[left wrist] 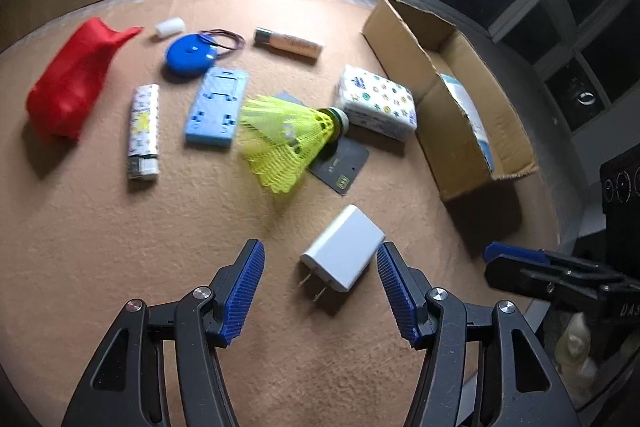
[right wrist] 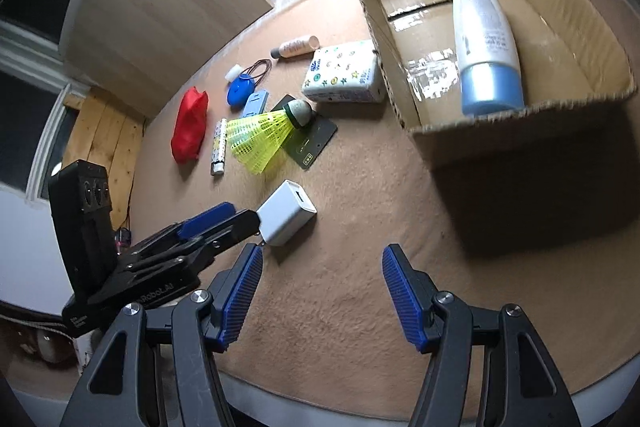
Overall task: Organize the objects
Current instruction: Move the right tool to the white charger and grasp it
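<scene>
Blue-padded fingers of the left tool [left wrist: 320, 263] stand wide apart and hold nothing, low over a tan desk [left wrist: 120, 267], with a white plug-in charger [left wrist: 343, 248] lying between and just ahead of their tips, its two prongs toward the camera. Seen from the right wrist, the right tool [right wrist: 322, 267] is likewise spread wide and empty, above bare desk near the front edge.

Beyond the charger, a yellow shuttlecock [left wrist: 292, 139] lies on its side across a dark card [left wrist: 344, 163], just beside a white tissue pack [left wrist: 376, 103] printed with small coloured figures. Farther left lie a light-blue rectangular block [left wrist: 216, 109], a patterned lighter [left wrist: 143, 131], a red pouch [left wrist: 76, 79], a blue round tape measure [left wrist: 190, 55] with a loop of dark cord, a small white cap [left wrist: 170, 27] and a beige tube [left wrist: 288, 43].

An open cardboard box [right wrist: 520, 125] sits on the desk's right side, touching or nearly touching the tissue pack. Inside it lies a white bottle [right wrist: 486, 51] with a blue cap, possibly a lotion; its label is too blurred to read.
</scene>
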A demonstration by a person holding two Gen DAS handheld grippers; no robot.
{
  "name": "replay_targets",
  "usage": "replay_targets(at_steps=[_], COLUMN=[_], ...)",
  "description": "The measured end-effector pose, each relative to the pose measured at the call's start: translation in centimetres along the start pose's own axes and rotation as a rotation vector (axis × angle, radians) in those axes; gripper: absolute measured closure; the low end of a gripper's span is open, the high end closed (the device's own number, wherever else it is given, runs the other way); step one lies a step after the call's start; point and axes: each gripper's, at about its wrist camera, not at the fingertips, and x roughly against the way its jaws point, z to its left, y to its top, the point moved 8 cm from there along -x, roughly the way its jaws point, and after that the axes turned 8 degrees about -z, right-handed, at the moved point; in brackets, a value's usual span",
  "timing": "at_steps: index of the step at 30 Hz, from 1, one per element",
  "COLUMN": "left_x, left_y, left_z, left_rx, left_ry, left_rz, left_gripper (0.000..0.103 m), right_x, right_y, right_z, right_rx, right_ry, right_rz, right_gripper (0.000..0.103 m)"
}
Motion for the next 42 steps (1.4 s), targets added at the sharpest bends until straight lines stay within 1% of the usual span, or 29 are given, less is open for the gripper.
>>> replay_targets(at_steps=[3,4,6,11,13,15,18,21,26,27,32,34,36,38,40,42], left_x=[-0.9,-1.2,-1.8,-2.7,-2.8,-2.9,-2.8,-3.0,-3.5,-3.6,-3.9,-4.0,-4.0,-3.9,-3.8,-3.5], left_y=[0.0,-0.1,-0.3,-0.8,-1.1,-1.6,-2.1,-2.4,-2.4,-2.4,-2.2,-2.2,-2.2,-2.2,-2.0,-1.8], left_z=[-0.4,-0.5,-0.9,-1.7,-2.1,-2.7,-3.8,-4.3,-4.4,-4.4,-4.7,-4.8,-4.7,-4.6,-4.3,-4.0], left_rx=[-0.019,-0.024,-0.049,-0.094,-0.098,-0.097,-0.126,-0.156,-0.152,-0.153,-0.147,-0.141,-0.136,-0.127,-0.111,-0.099], left_ry=[-0.027,-0.030,-0.040,-0.065,-0.090,-0.125,-0.152,-0.132,-0.124,-0.121,-0.121,-0.126,-0.127,-0.123,-0.117,-0.114], left_rz=[0.012,0.018,0.031,0.054,0.065,0.078,0.088,0.088,0.098,0.099,0.095,0.091,0.089,0.088,0.089,0.085], left_gripper=[0.042,0.045,0.048,0.051,0.054,0.055,0.054,0.054,0.053,0.053,0.054,0.054,0.054,0.056,0.061,0.061], right_x=[-0.2,-0.2,-0.2,-0.8,-1.3,-1.7,-2.6,-3.6,-5.2,-5.4,-6.7,-7.0,-7.0,-7.0,-6.6,-6.2], right_y=[0.0,0.0,0.1,-0.1,-0.1,0.0,0.4,0.7,1.3,1.2,1.2,1.3,1.4,1.4,1.5,1.7], right_z=[-0.3,-0.3,-0.4,-0.8,-1.0,-1.1,-1.2,-1.0,-0.5,-0.3,0.1,0.3,0.5,0.7,1.0,1.2], right_rx=[-0.033,-0.039,-0.051,-0.091,-0.103,-0.116,-0.122,-0.117,-0.090,-0.080,-0.046,-0.037,-0.018,0.000,0.013,0.020], right_ry=[0.000,-0.003,-0.004,0.000,0.000,0.004,0.008,0.007,-0.002,0.011,0.007,0.015,0.006,-0.003,-0.003,0.000], right_rz=[-0.009,-0.013,-0.016,-0.009,-0.005,0.001,0.006,0.019,0.033,0.046,0.076,0.080,0.078,0.078,0.076,0.069], right_gripper=[0.045,0.046,0.051,0.059,0.060,0.062,0.065,0.066,0.066,0.067,0.072,0.074,0.074,0.074,0.075,0.075])
